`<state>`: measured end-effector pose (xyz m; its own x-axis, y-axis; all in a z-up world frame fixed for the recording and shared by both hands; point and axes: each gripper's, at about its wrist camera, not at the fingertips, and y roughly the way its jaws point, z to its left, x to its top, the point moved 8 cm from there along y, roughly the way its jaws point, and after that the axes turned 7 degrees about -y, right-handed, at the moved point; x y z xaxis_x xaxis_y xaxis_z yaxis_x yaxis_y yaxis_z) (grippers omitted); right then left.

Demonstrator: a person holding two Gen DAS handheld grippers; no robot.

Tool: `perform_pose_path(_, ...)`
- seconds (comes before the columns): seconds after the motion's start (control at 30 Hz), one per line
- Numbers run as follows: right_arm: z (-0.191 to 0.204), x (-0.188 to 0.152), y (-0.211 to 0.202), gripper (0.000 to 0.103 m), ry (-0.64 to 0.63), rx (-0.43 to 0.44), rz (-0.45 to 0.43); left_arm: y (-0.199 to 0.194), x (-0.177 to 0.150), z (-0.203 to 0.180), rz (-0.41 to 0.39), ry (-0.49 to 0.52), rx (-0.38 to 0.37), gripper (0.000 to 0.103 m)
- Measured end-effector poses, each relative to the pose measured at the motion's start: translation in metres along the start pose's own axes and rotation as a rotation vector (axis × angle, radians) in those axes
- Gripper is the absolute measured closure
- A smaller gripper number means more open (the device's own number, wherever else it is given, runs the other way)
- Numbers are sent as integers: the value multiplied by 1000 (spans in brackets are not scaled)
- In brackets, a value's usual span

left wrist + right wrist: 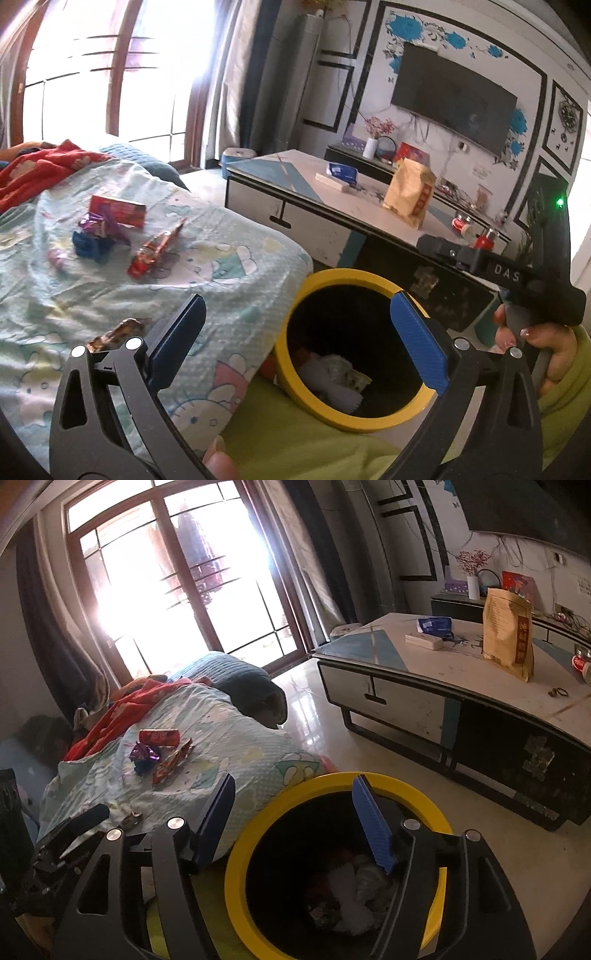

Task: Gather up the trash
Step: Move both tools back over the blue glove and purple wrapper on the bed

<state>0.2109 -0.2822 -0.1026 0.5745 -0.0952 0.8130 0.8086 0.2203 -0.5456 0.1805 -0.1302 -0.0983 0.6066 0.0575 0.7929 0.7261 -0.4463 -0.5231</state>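
Observation:
The bin (284,354) (236,867), yellow-rimmed and dark inside, stands beside the bed and holds white tissue (332,384) (347,882) and wrappers. My left gripper (299,332) is open over the bin's near-left rim with nothing between its pads. My right gripper (295,819) hangs open above the bin mouth, also holding nothing. On the patterned bedspread (229,280) lie a red box (118,210) (159,737), a purple wrapper (103,225) (144,755), a blue crumpled piece (90,247) and a red wrapper (155,251) (171,762). A brown wrapper (114,334) (131,818) lies near the left finger.
A low coffee table (314,184) (406,672) stands past the bin, carrying a tan paper bag (410,192) (508,635) and a blue pack (341,171). Glossy floor (369,760) runs between bed and table. A hand (546,350) in a green sleeve grips the other gripper's handle.

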Motion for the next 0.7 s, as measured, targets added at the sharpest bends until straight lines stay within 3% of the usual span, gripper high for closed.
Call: perform_pose_path(0.7, 63, 3, -3, 34, -128, 68, 4, -45, 28, 59, -144, -97, 95, 11)
